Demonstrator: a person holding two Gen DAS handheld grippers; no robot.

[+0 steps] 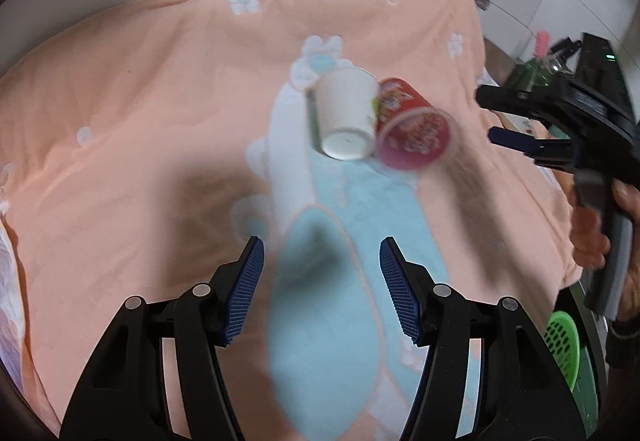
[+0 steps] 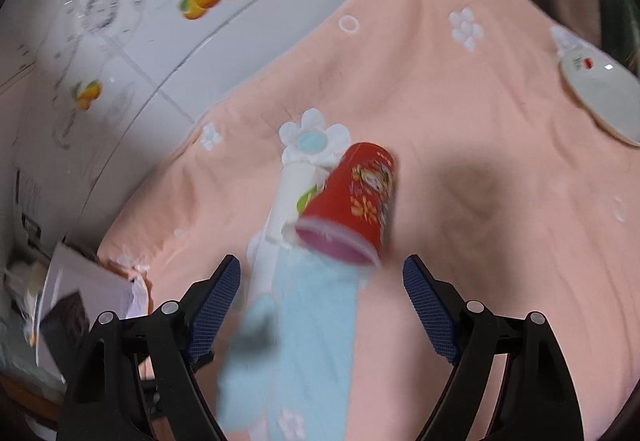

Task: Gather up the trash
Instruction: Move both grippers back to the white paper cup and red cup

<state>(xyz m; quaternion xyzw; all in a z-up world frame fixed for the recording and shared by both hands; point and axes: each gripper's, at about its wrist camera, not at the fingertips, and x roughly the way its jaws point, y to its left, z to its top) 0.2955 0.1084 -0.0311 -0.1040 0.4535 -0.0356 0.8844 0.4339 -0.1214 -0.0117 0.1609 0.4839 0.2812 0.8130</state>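
Two grippers are seen over a peach blanket (image 1: 140, 129), and nothing is held by either one. The left gripper (image 1: 322, 269) is spread wide, its blue pads (image 1: 244, 289) well apart with only blanket between them. The right gripper (image 2: 320, 285) is spread just as wide and empty too; in the left wrist view it (image 1: 494, 115) is spotted off to the side, fingers parted. Two cups are lying on their sides, touching each other: a white cup (image 1: 346, 113) and a red cup (image 2: 352, 201). The red one's open rim is pointed at the right gripper and sits just ahead of its fingertips, slightly left of centre. A white plate (image 2: 604, 97) is parked near the blanket's far edge, kinda blurry.
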